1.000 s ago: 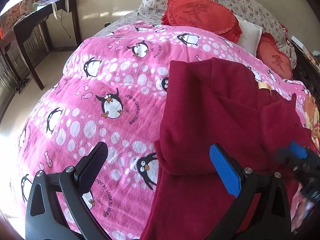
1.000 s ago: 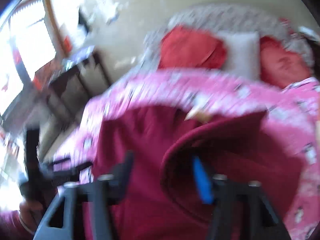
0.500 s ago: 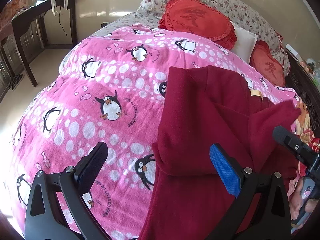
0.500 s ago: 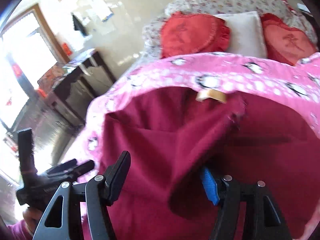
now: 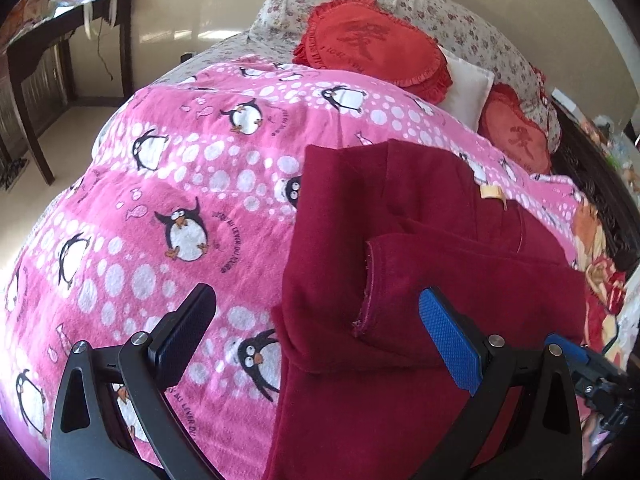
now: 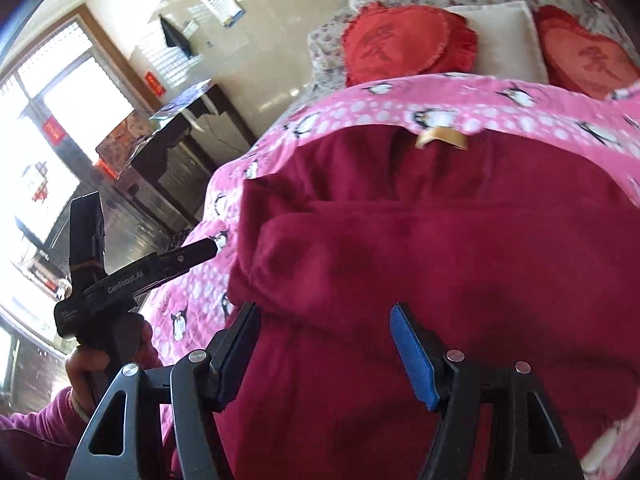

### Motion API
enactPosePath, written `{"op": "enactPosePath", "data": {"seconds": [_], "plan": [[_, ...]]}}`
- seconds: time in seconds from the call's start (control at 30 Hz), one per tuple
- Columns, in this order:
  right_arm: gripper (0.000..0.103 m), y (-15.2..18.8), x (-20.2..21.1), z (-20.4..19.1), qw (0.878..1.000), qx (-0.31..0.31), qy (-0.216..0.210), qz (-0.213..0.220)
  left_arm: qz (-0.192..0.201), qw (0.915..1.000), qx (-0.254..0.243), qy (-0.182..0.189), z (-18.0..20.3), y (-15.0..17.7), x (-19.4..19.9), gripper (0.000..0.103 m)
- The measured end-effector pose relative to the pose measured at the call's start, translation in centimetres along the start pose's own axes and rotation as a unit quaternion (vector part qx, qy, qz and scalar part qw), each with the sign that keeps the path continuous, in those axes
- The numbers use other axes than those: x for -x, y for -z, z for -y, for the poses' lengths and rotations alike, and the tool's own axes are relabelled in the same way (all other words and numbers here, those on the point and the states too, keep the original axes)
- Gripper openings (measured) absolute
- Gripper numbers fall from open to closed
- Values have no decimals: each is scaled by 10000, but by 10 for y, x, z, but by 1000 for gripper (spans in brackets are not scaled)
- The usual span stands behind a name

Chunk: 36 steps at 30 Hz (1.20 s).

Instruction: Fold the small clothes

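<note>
A dark red fleece garment [image 5: 400, 280] lies on a pink penguin blanket [image 5: 180, 200] on the bed, with both sleeves folded in over its body. A tan label [image 5: 493, 192] marks its collar. My left gripper [image 5: 320, 336] is open and empty, hovering over the garment's left edge. My right gripper [image 6: 326, 344] is open and empty, just above the garment [image 6: 420, 240] near its lower part. The right gripper also shows at the lower right of the left wrist view [image 5: 580, 364]. The left gripper shows at the left of the right wrist view [image 6: 132, 272], held in a hand.
Red heart cushions [image 5: 372, 48] and a white pillow [image 5: 468, 88] lie at the bed's head. A dark wooden desk [image 5: 60, 52] stands left of the bed by the wall. Floor lies beyond the bed's left edge.
The right gripper carried the right sleeve across the garment, let it go and drew back. The sleeve now lies flat on the body. The left gripper barely moved.
</note>
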State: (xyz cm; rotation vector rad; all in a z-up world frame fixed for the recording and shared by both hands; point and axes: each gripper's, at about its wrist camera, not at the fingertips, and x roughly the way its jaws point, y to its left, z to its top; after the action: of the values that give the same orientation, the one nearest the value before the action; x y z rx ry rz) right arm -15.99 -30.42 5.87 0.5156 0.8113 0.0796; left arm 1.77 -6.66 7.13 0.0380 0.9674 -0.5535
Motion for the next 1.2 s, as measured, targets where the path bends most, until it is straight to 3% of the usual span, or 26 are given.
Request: {"op": "enactPosePath", "data": {"seconds": [0.13, 0.23, 0.33, 0.4, 0.47, 0.53, 0.67, 0.77, 0.87, 1.03, 1.2], "plan": [[65, 3, 24, 17, 9992, -317, 48, 219, -232, 9991, -332, 103, 22, 0, -21, 93], [65, 7, 36, 27, 9983, -491, 101, 291, -510, 9978, -415, 118, 31, 0, -40, 75], [65, 11, 46, 35, 9980, -529, 178, 308, -510, 9973, -535, 45, 39, 2, -48, 70], [65, 13, 56, 39, 9975, -529, 275, 375, -508, 9966, -650, -30, 43, 3, -49, 48], [65, 15, 67, 43, 9962, -540, 421, 531, -497, 9964, -675, -88, 45, 4, -45, 15], [65, 16, 84, 51, 9936, -586, 625, 734, -427, 9966, -702, -41, 43, 0, -37, 9], [65, 15, 115, 77, 9860, -851, 983, 1045, -224, 9984, -493, 178, 24, -16, -17, 3], [66, 14, 131, 94, 9800, -1081, 1204, 1162, 0, 9997, -228, 41, 3, -27, -3, 3], [65, 10, 130, 99, 9778, -1136, 1320, 1161, -146, 9997, -175, 6, -5, -25, -5, 3], [65, 9, 117, 95, 9804, -1162, 1166, 1083, -487, 9979, -160, 393, 2, -10, -9, 4], [66, 13, 97, 84, 9863, -989, 1074, 769, -664, 9969, -413, 125, 21, 4, -26, 8]]}}
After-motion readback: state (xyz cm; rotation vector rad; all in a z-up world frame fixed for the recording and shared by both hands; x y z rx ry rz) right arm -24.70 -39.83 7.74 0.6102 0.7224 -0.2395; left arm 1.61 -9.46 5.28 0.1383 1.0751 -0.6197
